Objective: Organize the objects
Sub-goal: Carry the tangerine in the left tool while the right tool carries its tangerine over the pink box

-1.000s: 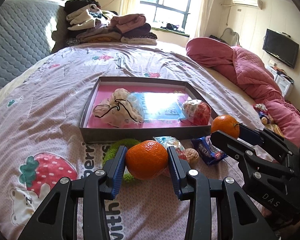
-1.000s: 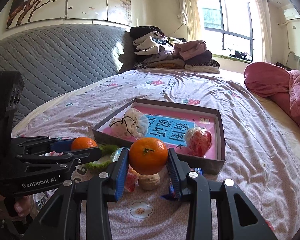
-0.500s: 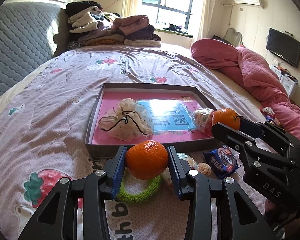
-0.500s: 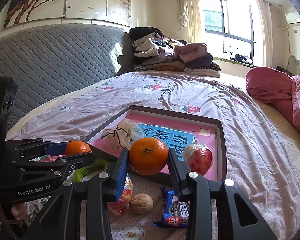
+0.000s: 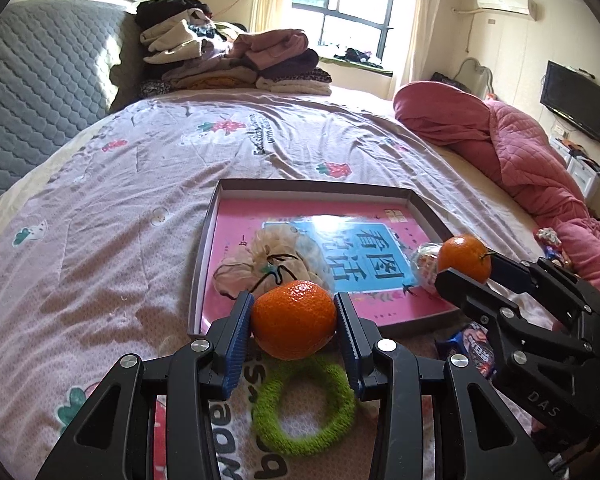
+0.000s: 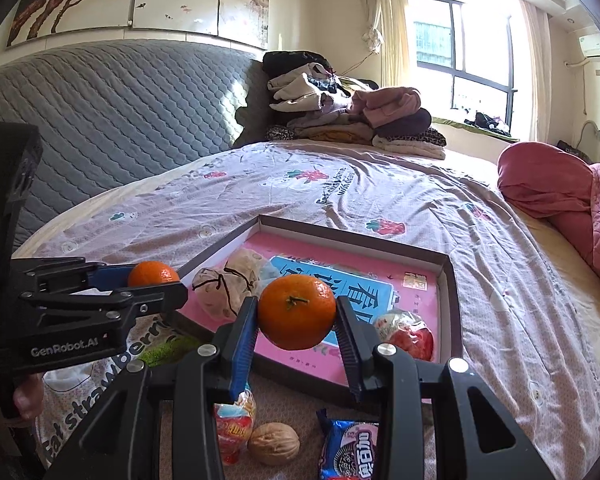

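each hand-held gripper clamps a mandarin: the left hand-held gripper point(image 5: 294, 322) holds the left mandarin point(image 5: 294, 319) over the near edge of the shallow box point(image 5: 320, 186) on the bed point(image 5: 100, 240), the right hand-held gripper point(image 6: 296, 320) holds the right mandarin point(image 6: 297, 311) above the box's near right part. a green hair tie point(image 5: 304, 408) lies nearer on the bed.

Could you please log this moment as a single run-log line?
left hand-held gripper: shut on left orange | right hand-held gripper: shut on right orange | tray: pouch, wrapped snack inside
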{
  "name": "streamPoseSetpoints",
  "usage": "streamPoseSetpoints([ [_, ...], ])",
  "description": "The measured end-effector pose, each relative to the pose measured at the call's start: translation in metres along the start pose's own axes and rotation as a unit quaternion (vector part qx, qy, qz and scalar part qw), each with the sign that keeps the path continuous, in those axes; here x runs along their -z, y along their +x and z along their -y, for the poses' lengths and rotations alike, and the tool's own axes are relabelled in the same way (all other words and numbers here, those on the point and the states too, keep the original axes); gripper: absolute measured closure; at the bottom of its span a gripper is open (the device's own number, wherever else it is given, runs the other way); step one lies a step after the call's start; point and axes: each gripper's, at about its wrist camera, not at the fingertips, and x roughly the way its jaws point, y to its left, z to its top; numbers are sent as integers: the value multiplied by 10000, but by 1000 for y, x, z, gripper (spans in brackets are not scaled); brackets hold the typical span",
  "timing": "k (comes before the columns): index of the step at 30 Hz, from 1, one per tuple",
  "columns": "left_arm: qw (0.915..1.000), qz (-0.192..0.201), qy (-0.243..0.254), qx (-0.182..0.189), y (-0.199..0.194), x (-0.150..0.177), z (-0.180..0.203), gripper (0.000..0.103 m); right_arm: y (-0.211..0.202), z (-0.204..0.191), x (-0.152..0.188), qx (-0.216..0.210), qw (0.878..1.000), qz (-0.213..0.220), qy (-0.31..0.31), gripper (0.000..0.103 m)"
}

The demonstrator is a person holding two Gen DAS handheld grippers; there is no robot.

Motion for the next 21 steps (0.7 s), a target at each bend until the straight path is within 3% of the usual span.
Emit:
streamPoseSetpoints([
  [21,9990,-395,-25,-200,57,-17,-23,61,51,19,5,-172,9981,-582,115,64],
])
